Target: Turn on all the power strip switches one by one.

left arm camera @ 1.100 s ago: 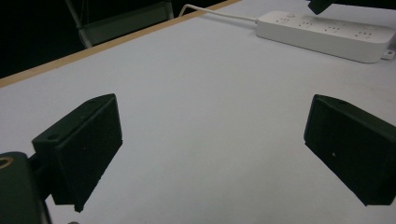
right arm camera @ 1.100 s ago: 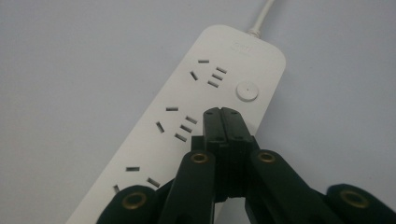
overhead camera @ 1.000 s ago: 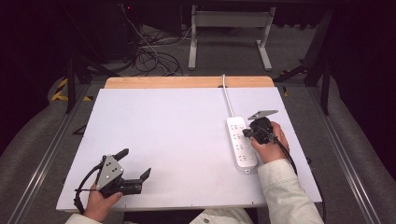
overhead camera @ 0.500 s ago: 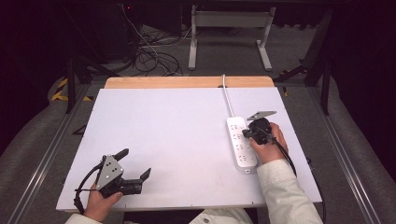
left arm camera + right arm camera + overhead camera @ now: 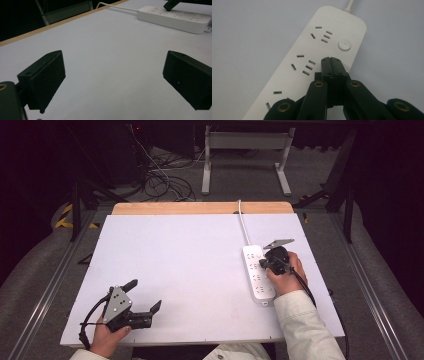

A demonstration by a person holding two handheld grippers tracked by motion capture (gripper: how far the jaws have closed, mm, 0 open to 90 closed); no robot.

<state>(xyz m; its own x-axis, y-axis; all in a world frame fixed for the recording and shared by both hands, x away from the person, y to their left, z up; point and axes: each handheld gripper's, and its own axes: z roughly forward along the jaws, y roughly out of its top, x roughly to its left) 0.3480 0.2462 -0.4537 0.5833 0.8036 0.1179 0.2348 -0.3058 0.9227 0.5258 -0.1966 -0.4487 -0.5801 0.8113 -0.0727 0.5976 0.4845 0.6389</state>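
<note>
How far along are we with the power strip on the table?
Done: the right claw is shut, empty, and over the white power strip, its tips just short of the round button. In hand: it looks lined up to press that button, though actual contact is not clear. Left: the press itself. No plug sits in any socket. The left claw waits open over the bare table, away from the strip.

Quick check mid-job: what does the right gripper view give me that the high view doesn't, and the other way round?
Right gripper view: the round white button near the cord end of the white plastic power strip, its socket slots up close, and the right gripper with jaws pressed together over the strip, just short of that button.

High view: the left gripper, jaws apart, low on the white table, and the floor cables beyond.

Both: strip, its white cord, right gripper, table.
</note>
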